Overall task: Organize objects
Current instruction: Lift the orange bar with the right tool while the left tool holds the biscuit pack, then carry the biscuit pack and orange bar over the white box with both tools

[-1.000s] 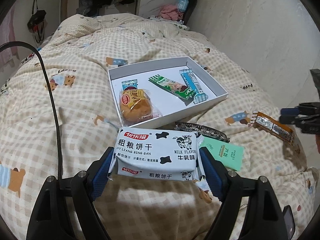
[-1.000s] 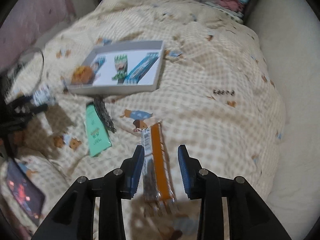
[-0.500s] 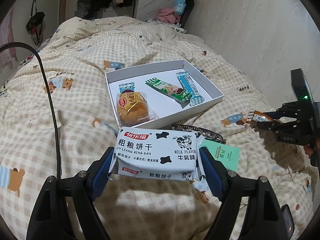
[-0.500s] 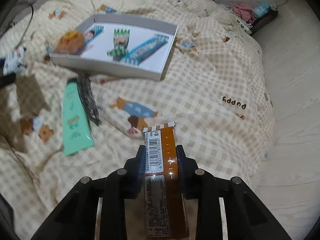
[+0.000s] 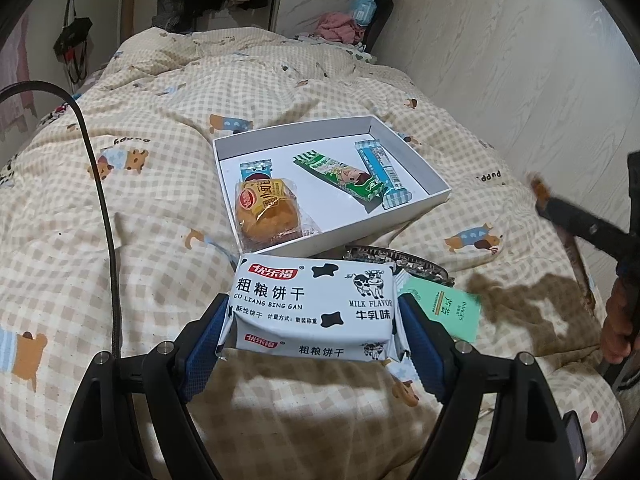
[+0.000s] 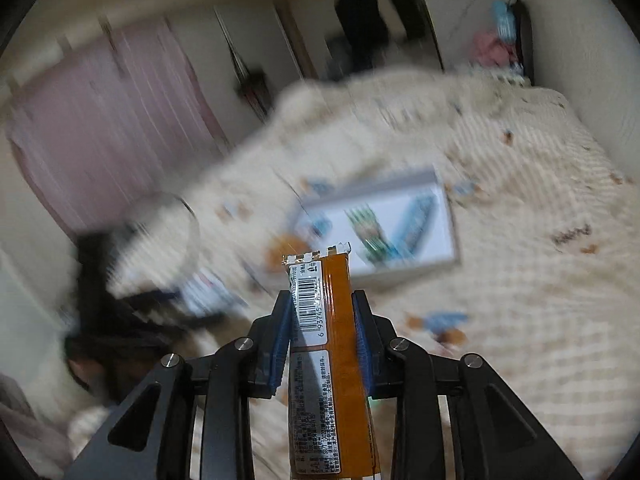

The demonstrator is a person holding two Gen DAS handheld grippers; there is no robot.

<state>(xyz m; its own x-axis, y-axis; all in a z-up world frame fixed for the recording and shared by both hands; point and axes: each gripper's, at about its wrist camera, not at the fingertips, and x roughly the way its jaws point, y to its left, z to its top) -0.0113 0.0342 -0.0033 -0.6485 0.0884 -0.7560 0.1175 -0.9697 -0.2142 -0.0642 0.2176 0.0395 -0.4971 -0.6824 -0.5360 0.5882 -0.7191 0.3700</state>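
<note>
Both grippers are loaded here. The left gripper [image 5: 314,320] has its jaws spread wide and pressed against the two short ends of the biscuit pack [image 5: 312,308], so the pack's long axis runs straight across from finger to finger. The white box [image 5: 340,236] sits dead ahead of it on the bed, its near wall just beyond the pack, which hangs above the quilt in front of that wall. The left side is clearly the nearer one to the box.

Over on the right, the right gripper [image 6: 320,320] is pinched narrow on the orange snack bar [image 6: 326,320], the bar's length pointing forward along the fingers, barcode end sticking out front. That view is badly smeared, but the box [image 6: 446,220] shows ahead and a touch to the right, well apart.

Inside the box: a bun [image 5: 266,212] at the near-left corner, a green wrapper [image 5: 340,176] and a blue one [image 5: 382,174] further right. The open floor, I'd judge, is between bun and green wrapper.
</note>
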